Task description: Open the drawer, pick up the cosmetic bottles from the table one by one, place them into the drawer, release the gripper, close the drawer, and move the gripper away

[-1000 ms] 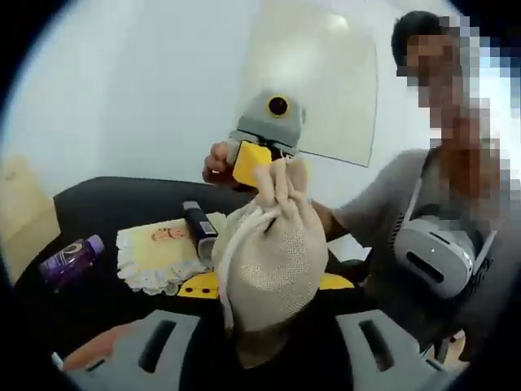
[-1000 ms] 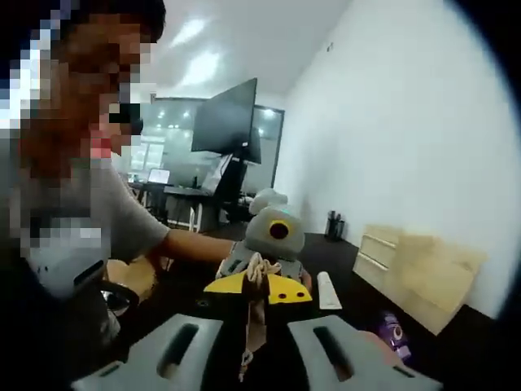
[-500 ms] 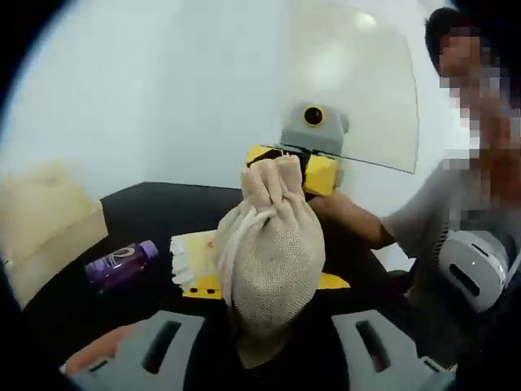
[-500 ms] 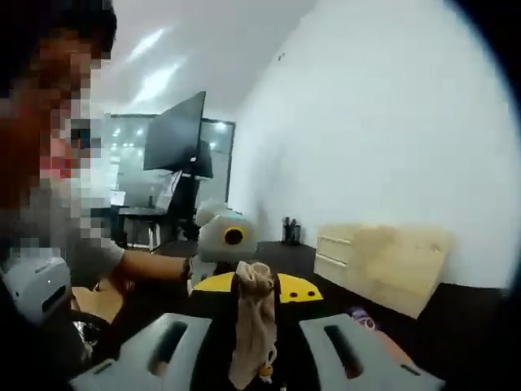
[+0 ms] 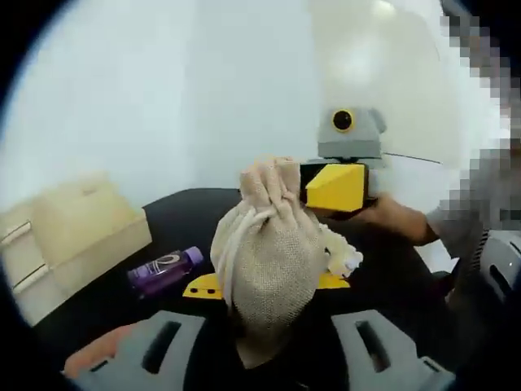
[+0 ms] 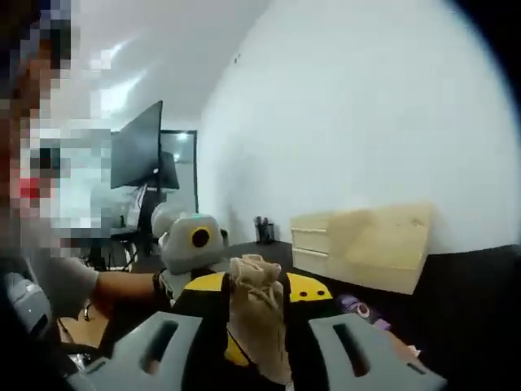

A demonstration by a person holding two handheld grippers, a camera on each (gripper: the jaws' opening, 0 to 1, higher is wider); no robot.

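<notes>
A beige burlap drawstring bag [image 5: 264, 261] hangs in mid-air above the black table [image 5: 187, 216]. My left gripper [image 5: 264, 346] is shut on the bag's lower body. My right gripper [image 5: 330, 186] is at the bag's gathered neck, one yellow fingertip beside it. In the right gripper view the bag [image 6: 256, 314] lies between my right gripper's [image 6: 256, 358] spread jaws, with the left gripper [image 6: 256, 287] behind it. A purple cosmetic bottle [image 5: 163, 271] lies on the table near the pale wooden drawer box [image 5: 73, 236]. In the right gripper view the bottle [image 6: 356, 307] also lies by the box [image 6: 366, 248].
A yellow flat piece [image 5: 202, 285] and a white lace mat [image 5: 342, 259] lie on the table under the bag. A person's hand [image 5: 395, 218] holds the right gripper. A monitor [image 6: 138, 155] and a pen holder [image 6: 262, 230] stand far back.
Both views have swung towards the drawer box, which now looms larger. The gap between my right gripper's jaws has widened around the bag's neck. The left gripper keeps its hold.
</notes>
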